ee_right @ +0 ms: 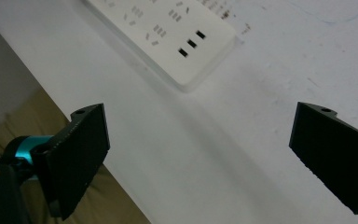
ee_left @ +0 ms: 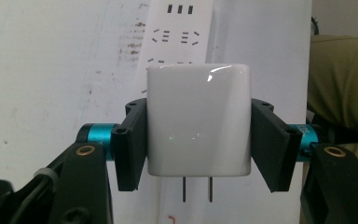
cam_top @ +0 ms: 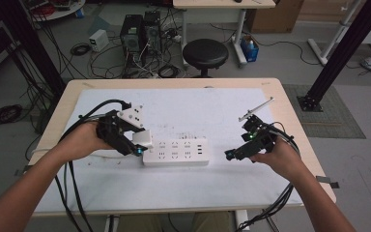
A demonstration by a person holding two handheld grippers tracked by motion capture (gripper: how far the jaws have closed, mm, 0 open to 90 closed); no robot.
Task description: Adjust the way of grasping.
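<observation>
One table (cam_top: 290,111), one white mat (cam_top: 198,106), one power strip (cam_top: 176,152), one white charger (ee_left: 199,126) with two prongs. Your left gripper (ee_left: 199,140) pinches the charger squarely between both jaws, just above the strip's left end. Your right gripper (ee_right: 200,158) hangs with jaws spread wide, just beside the strip's right end, touching nothing.

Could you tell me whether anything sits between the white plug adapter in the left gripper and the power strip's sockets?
Nothing visible does: the adapter, clamped in the left gripper, hangs over the power strip with its prongs bare.
</observation>
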